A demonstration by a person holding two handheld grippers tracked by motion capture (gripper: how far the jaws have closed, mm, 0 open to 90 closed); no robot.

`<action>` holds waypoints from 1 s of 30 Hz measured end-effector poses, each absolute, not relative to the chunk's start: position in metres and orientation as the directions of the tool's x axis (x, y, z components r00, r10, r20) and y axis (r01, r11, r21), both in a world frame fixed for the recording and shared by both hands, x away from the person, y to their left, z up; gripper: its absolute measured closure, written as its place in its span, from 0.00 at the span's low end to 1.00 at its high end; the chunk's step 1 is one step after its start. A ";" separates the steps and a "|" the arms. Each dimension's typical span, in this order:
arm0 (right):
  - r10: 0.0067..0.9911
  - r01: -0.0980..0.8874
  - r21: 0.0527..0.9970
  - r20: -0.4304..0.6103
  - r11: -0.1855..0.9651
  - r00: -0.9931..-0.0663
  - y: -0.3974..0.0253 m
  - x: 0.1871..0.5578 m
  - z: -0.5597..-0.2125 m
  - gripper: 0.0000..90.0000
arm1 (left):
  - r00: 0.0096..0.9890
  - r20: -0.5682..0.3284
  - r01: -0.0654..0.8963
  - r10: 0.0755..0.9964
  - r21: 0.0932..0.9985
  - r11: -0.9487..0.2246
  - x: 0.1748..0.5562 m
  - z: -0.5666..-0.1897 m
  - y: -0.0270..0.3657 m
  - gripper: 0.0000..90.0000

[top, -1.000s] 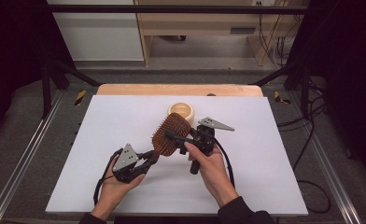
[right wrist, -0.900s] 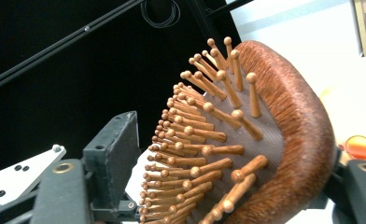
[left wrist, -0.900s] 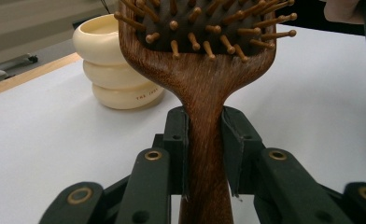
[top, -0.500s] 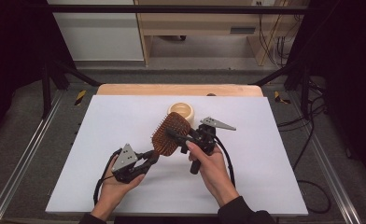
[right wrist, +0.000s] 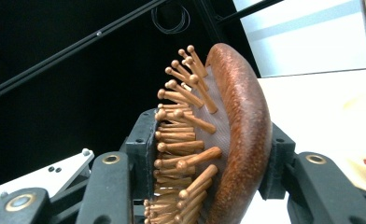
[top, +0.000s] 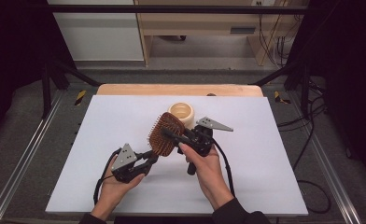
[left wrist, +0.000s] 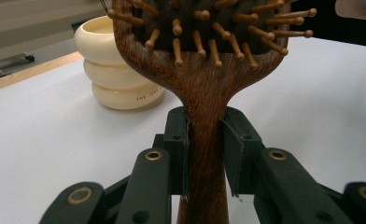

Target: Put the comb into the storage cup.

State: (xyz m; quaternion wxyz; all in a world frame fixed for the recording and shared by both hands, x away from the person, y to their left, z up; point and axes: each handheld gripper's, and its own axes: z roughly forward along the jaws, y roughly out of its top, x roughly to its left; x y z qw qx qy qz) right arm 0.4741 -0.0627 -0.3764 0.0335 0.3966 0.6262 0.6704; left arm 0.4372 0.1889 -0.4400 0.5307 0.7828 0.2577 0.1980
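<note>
You've got the wooden paddle hairbrush (top: 166,134) lifted off the desk (top: 274,158), held between both tools over the middle of the white surface. Your left hand-held gripper (top: 149,157) is clamped on the handle: in the left gripper view the two black jaws press against either side of the narrow neck of the hairbrush (left wrist: 204,102), just below where it widens into the head, and the wooden pins point toward the camera. Your right hand-held gripper (top: 172,135) is clamped on the head. In the right gripper view one jaw sits on the pin side and the other against the smooth rounded back of the hairbrush (right wrist: 239,126), so the head is pinched through its thickness, edge-on to that camera.

From the high view the brush stands tilted, head up and away from you, handle running down toward your left hand (top: 118,184). Your right hand (top: 204,163) wraps the grip just behind the head.

Right behind the brush there's a cream ribbed bowl (top: 182,113) sitting on the desk, near the far edge; it looks like three stacked rings in the left gripper view (left wrist: 111,70). It's close to the brush head, but I can't tell if they touch.
</note>
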 end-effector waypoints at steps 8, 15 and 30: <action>0.557 0.449 0.871 0.478 -0.200 -0.679 -0.056 0.472 -0.373 0.58 | 0.776 0.012 0.211 0.630 0.937 -0.278 0.439 -0.443 0.190 0.79; 0.577 0.424 0.875 0.476 -0.234 -0.664 -0.063 0.477 -0.366 0.58 | 0.744 -0.017 0.217 0.668 0.952 -0.217 0.440 -0.442 0.200 0.55; 0.647 0.403 0.875 0.473 -0.267 -0.598 -0.084 0.501 -0.355 0.58 | 0.575 -0.055 0.232 0.816 0.968 -0.098 0.420 -0.438 0.256 0.05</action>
